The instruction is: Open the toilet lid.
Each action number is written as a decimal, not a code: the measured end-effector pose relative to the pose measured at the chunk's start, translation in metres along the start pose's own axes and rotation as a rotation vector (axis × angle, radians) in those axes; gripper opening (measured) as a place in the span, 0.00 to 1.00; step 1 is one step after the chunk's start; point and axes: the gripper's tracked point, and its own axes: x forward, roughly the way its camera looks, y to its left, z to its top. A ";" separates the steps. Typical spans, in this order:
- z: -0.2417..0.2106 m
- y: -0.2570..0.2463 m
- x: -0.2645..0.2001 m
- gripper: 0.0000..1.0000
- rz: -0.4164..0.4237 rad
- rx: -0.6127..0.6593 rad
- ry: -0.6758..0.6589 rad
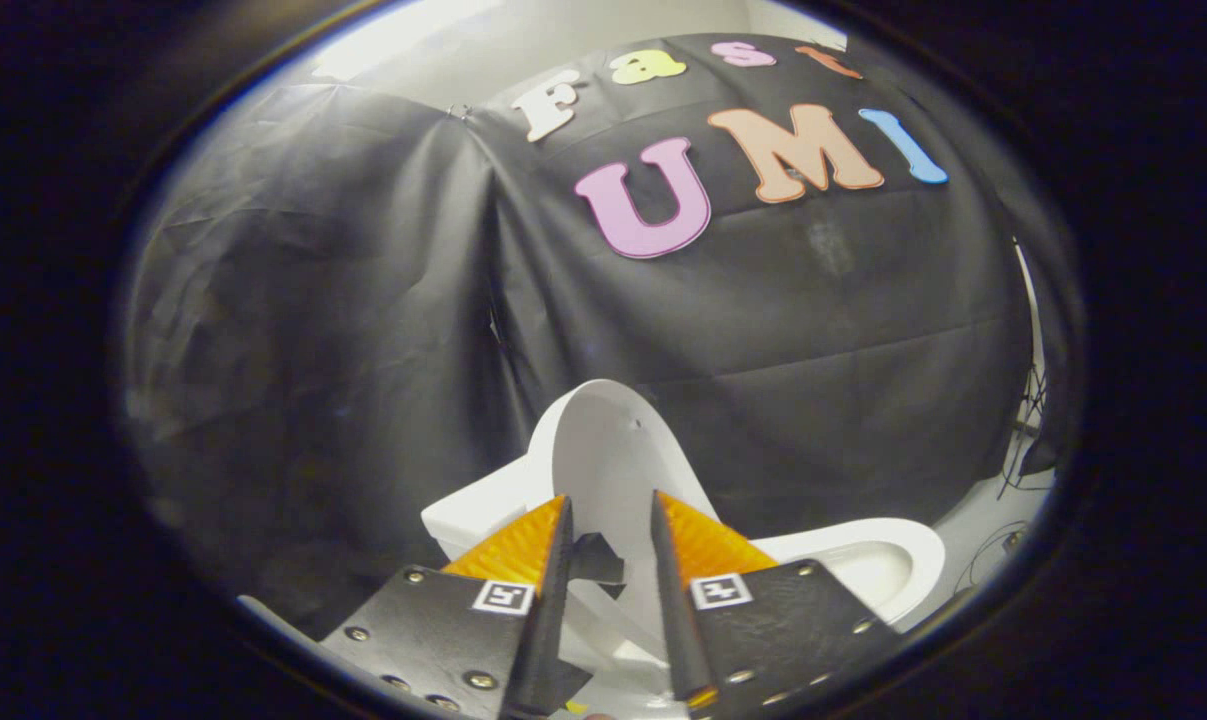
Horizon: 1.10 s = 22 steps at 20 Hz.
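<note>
tongs: the tongs (610, 520) point forward with a narrow gap between the two fingers; the fingers stand apart and, as far as the view tells, neither presses on anything.
toilet lid: the white toilet lid (603, 450) stands raised, nearly upright, straight ahead of the tongs and rising between and just beyond the fingertips.
lid axis: its long axis runs up and slightly away from the tongs, with the rounded free edge at the top and the hinge end low, hidden behind the fingers.
contact: whether the lower part of the lid touches either finger cannot be told; a small dark piece sits in the gap, unclear what it is.
toilet bowl: the white toilet bowl (888, 565) lies beyond the right finger, its open rim showing.
judgement: the lid looks already open or nearly so; any further move would push its top edge away.
writing: each finger body carries a small square black-and-white marker; no readable brand on the toilet.
</note>
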 end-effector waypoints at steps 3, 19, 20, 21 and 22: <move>0.014 -0.016 -0.008 0.49 -0.025 -0.007 -0.020; 0.042 -0.091 -0.053 0.99 -0.142 -0.090 -0.031; 0.041 -0.101 -0.058 0.99 -0.153 -0.101 -0.028; 0.041 -0.106 -0.063 0.99 -0.158 -0.115 -0.023; 0.040 -0.114 -0.069 0.99 -0.167 -0.130 -0.020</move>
